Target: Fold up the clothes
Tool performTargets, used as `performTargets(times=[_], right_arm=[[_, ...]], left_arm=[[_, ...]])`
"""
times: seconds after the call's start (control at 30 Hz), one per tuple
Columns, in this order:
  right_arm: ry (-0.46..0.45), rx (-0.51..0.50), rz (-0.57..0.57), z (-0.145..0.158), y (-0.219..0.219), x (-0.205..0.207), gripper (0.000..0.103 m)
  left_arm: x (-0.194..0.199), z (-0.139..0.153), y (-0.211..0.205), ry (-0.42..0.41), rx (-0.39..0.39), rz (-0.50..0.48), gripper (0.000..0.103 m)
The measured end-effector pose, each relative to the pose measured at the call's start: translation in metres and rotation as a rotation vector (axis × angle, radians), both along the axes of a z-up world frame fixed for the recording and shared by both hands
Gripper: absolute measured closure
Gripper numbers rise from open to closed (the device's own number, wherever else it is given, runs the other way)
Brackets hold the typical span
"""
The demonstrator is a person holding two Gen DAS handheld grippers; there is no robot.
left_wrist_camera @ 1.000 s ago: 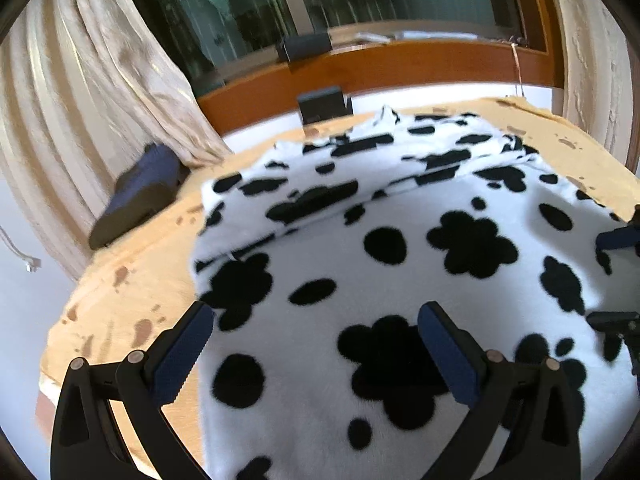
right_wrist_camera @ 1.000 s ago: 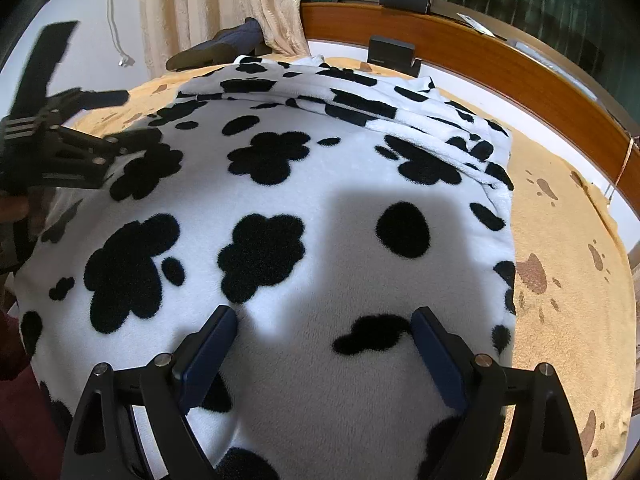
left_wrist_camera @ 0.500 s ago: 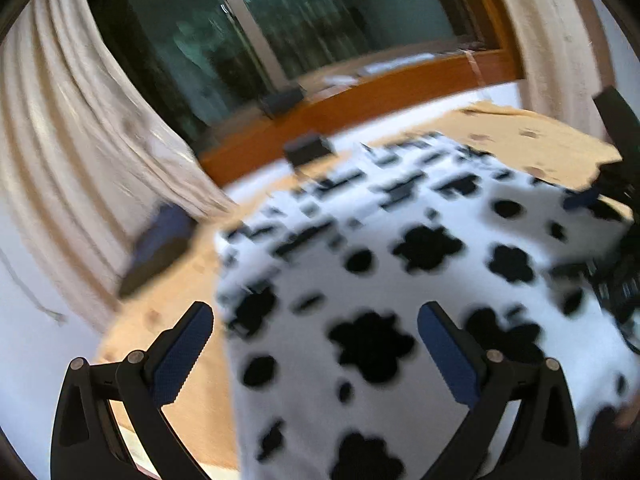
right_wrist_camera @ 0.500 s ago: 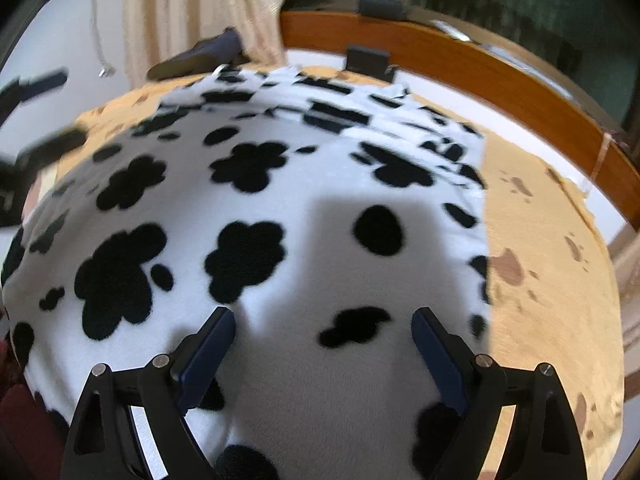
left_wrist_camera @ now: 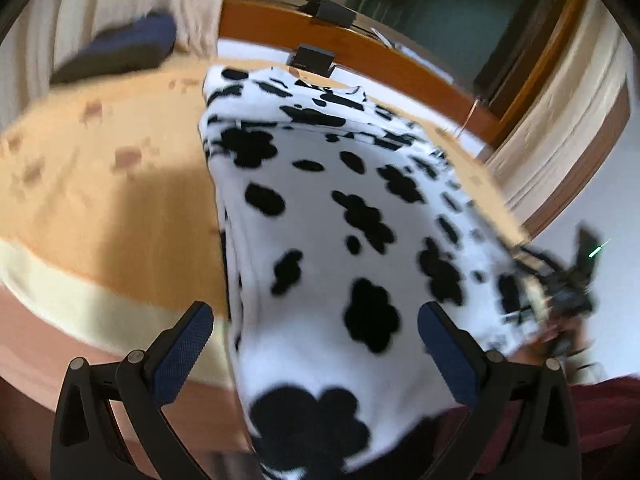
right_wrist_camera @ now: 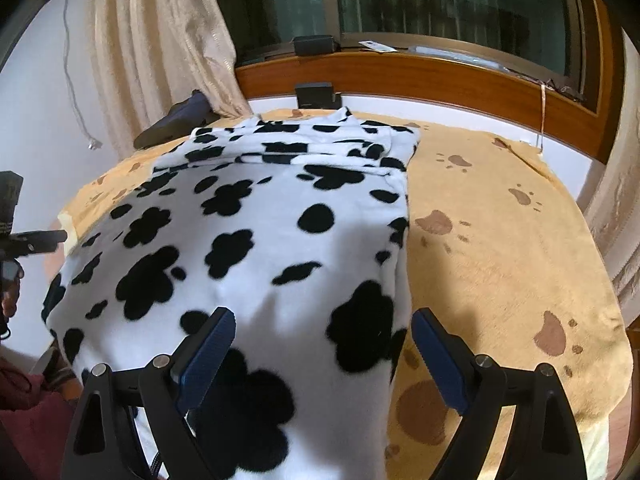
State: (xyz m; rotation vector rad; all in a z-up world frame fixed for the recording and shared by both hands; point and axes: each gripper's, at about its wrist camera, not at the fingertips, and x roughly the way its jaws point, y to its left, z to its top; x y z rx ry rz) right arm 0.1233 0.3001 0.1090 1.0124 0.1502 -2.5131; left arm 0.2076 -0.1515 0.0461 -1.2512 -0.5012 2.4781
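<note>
No text, label, brand, number or sign can be read in either view. The small black box at the far edge of the bed carries a faint pale mark on its front, too small to make out. The white slip on the window sill is likewise too small to read.

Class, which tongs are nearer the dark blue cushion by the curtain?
Left. The left tongs hover at the garment's cushion-side edge; the right tongs hover over its opposite edge.
</note>
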Motion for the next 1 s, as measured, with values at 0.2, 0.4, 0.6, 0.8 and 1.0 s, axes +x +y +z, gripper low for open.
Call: performTargets(times=[0.2, 0.4, 0.6, 0.8, 1.0], right_arm=[[0.001, -0.026, 0.012, -0.002, 0.002, 0.009, 0.012], [-0.007, -0.059, -0.005, -0.004, 0.014, 0.015, 0.012], [-0.018, -0.109, -0.037, -0.008, 0.026, 0.013, 0.012], [-0.012, -0.105, -0.034, -0.009, 0.025, 0.018, 0.012], [-0.020, -0.159, -0.067, -0.007, 0.037, 0.021, 0.012]], left_arm=[[0.003, -0.019, -0.009, -0.125, 0.232, -0.044, 0.000], [0.014, -0.032, -0.019, -0.214, 0.320, -0.019, 0.000], [0.020, -0.040, -0.027, -0.242, 0.315, 0.022, 0.000], [0.018, -0.042, -0.009, -0.292, 0.334, -0.045, 0.000], [0.017, -0.042, -0.005, -0.319, 0.325, -0.048, 0.006]])
